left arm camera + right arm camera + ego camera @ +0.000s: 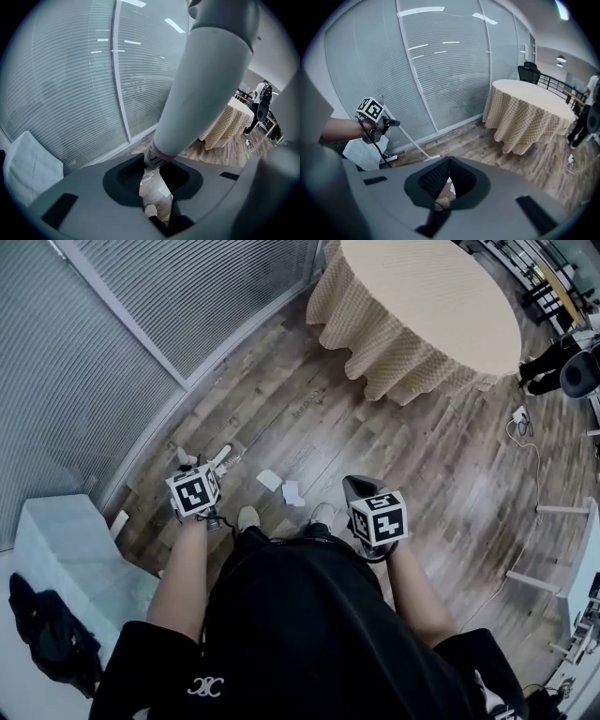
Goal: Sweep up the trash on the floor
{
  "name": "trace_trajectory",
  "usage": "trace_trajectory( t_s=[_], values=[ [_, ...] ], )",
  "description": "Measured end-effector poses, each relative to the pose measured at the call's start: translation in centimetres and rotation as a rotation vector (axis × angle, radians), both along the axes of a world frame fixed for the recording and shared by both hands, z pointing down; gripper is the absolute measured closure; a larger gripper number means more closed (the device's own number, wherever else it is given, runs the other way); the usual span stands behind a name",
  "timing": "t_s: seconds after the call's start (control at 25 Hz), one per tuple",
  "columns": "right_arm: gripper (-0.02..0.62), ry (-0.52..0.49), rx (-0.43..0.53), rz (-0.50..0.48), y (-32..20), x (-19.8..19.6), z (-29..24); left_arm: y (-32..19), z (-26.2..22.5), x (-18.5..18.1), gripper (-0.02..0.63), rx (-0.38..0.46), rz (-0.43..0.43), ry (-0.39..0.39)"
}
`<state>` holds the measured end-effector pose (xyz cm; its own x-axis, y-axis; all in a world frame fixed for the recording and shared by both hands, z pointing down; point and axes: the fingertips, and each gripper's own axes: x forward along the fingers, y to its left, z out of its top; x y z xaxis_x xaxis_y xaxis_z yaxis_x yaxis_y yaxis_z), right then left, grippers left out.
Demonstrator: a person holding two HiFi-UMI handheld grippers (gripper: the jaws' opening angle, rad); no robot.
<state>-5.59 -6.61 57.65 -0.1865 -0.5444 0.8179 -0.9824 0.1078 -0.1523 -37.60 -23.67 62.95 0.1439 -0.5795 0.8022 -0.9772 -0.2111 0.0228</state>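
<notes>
Trash, two white paper scraps [269, 479], is lying on plank floor [309, 418] by the person's shoes [247, 517]; left gripper [152, 173] is clamping a smooth pale broom handle [206, 79], head mostly hidden; right gripper [445, 180] is sitting closed, seemingly empty; beyond, a cloth-draped round table [431, 296] is standing

Table: round table under beige checked cloth [422, 306]
Wall: ribbed glass partition [84, 362]
Chair: black office chair [528, 73] beyond table

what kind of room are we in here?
Likely an office or meeting area: glass partition walls with blinds, a round table under a checked cloth, an office chair.
</notes>
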Motion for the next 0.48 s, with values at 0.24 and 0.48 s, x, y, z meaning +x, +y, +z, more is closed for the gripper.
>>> trace_trajectory(
  t_s=[0.24, 0.48],
  values=[
    [0.583, -0.027, 0.011, -0.009, -0.1, 1.6, 0.2, 1.5, 0.1, 3.0, 0.506, -0.034, 0.041, -0.013],
    [0.583, -0.037, 0.02, -0.007, -1.0, 1.9, 0.3, 1.9, 0.0, 6.2, 0.506, -0.055, 0.122, 0.002]
  ],
)
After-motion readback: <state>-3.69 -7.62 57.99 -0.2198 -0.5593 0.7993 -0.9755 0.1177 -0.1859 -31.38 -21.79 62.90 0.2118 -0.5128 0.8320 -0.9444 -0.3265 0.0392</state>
